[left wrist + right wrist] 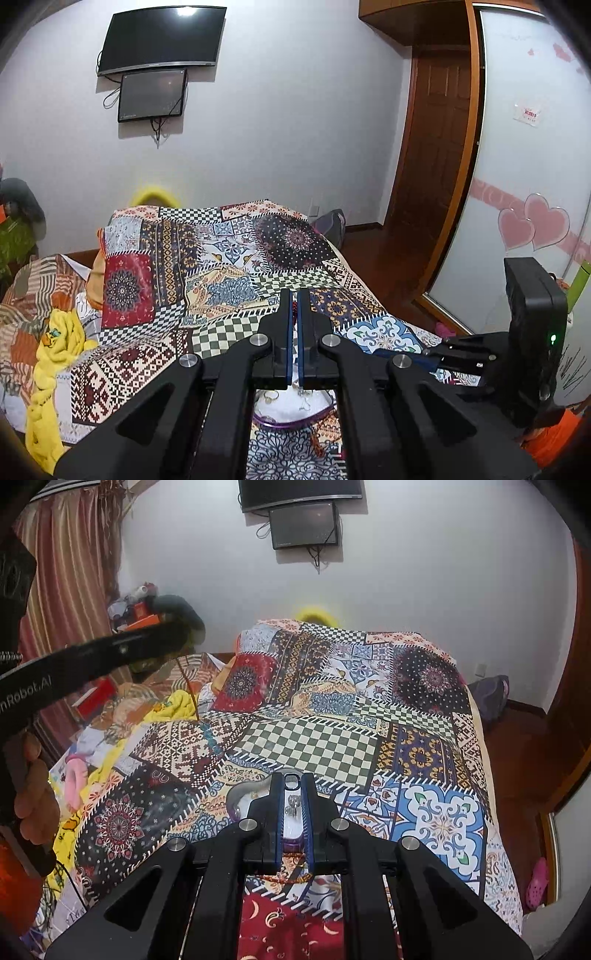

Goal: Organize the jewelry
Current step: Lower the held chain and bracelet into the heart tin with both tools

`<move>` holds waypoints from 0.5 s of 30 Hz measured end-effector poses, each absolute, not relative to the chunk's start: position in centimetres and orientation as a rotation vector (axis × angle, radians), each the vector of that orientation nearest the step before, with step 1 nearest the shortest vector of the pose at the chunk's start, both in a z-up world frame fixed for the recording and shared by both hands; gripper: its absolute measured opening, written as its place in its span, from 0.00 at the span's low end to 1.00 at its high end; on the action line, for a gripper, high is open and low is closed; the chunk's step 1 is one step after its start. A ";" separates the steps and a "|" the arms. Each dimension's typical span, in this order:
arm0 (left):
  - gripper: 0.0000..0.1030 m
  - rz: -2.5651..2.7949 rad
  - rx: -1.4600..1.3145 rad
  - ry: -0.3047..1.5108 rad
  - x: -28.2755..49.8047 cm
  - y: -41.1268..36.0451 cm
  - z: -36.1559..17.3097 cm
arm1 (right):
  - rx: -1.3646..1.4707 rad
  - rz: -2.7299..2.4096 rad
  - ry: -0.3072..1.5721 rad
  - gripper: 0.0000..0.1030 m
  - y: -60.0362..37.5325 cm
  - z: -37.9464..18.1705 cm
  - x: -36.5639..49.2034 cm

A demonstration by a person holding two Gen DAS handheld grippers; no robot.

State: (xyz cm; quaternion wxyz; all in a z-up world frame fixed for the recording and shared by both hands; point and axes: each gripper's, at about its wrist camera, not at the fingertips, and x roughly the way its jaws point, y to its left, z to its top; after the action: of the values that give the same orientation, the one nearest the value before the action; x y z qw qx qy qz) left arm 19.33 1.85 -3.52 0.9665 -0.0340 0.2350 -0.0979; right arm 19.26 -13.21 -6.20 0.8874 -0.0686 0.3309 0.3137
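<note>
My left gripper is shut on a string of dark red beads and holds it above the patchwork bedspread. In the right wrist view the left gripper reaches in from the left, and a thin necklace with blue beads hangs from it down to the bedspread. A white purple-rimmed jewelry tray with rings lies under my left fingers. My right gripper is nearly shut over the tray, around small silver pieces. An orange bead string lies behind it.
Yellow clothes lie along the bed's left side. A TV and a smaller screen hang on the far wall. A wooden door and a sliding wardrobe panel stand to the right.
</note>
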 end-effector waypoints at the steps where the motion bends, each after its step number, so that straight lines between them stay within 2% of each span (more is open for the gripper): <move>1: 0.00 -0.197 -0.067 0.477 19.6 1.8 -3.6 | -0.142 0.652 0.689 0.08 -13.1 -6.3 19.4; 15: 0.00 -0.227 -0.068 0.550 21.9 1.2 -6.5 | -0.130 0.661 0.719 0.08 -12.9 -7.8 20.6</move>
State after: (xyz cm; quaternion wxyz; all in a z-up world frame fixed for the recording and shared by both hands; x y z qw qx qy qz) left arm 21.91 1.15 -6.46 0.9555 -0.0336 0.2707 -0.1120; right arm 20.65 -12.87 -7.77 0.8810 -0.0626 0.3452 0.3175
